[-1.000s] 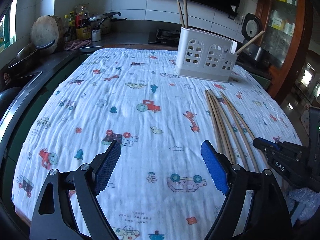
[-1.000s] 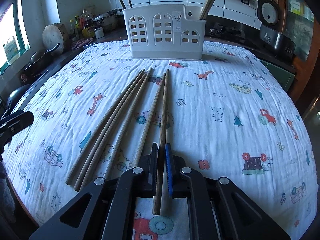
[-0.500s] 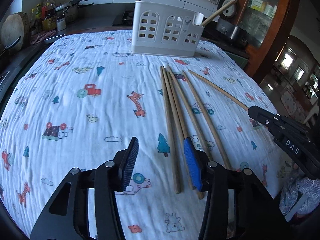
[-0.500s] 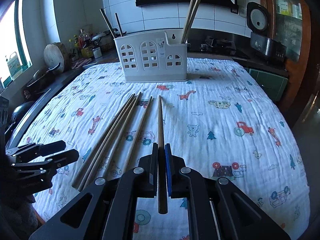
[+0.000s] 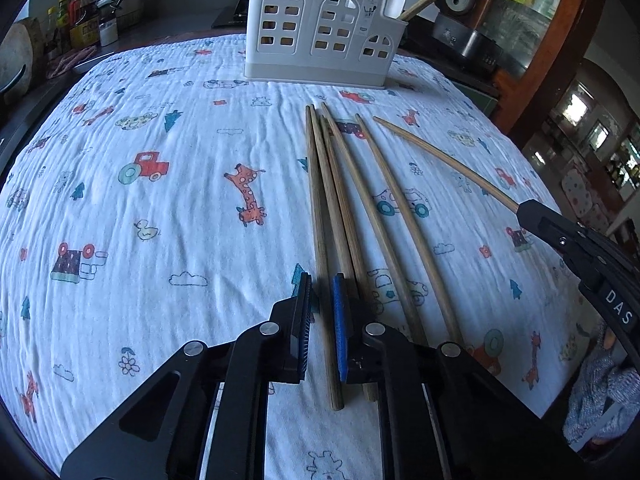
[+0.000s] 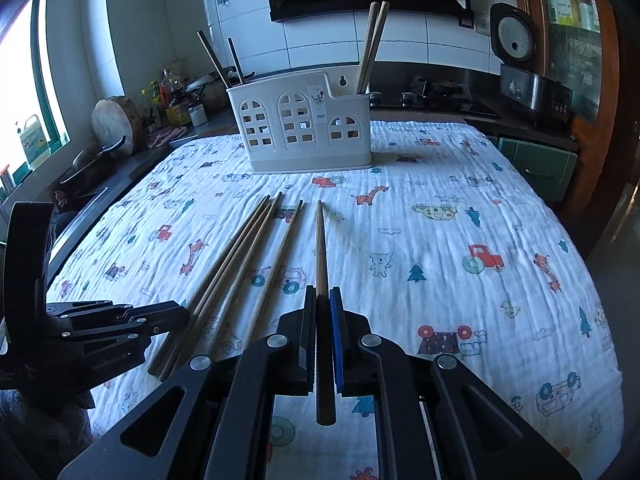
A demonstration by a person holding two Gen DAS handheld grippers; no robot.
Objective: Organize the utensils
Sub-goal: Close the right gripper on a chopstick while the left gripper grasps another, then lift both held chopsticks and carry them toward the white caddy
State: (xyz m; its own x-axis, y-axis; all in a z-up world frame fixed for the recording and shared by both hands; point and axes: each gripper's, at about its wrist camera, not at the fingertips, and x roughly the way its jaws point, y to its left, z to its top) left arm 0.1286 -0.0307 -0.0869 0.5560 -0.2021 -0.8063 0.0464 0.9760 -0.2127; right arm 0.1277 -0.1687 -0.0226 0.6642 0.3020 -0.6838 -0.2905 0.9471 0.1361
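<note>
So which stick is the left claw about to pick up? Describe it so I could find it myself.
Find the white caddy at the far end of the cloth; a fan of chopsticks lies in front of it. The one you want is the leftmost chopstick of that fan. It alone runs between the fingers of the left gripper; the others lie to its right, outside them.

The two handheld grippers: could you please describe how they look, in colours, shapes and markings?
Both the left gripper and the right gripper have matte black angular linkage bodies with triangular cut-outs and round silver pivot bolts. Each has one black ribbed pad and one blue pad. White "DAS" lettering marks the right gripper's side. A grey knitted sleeve shows behind it. No cables are visible.
</note>
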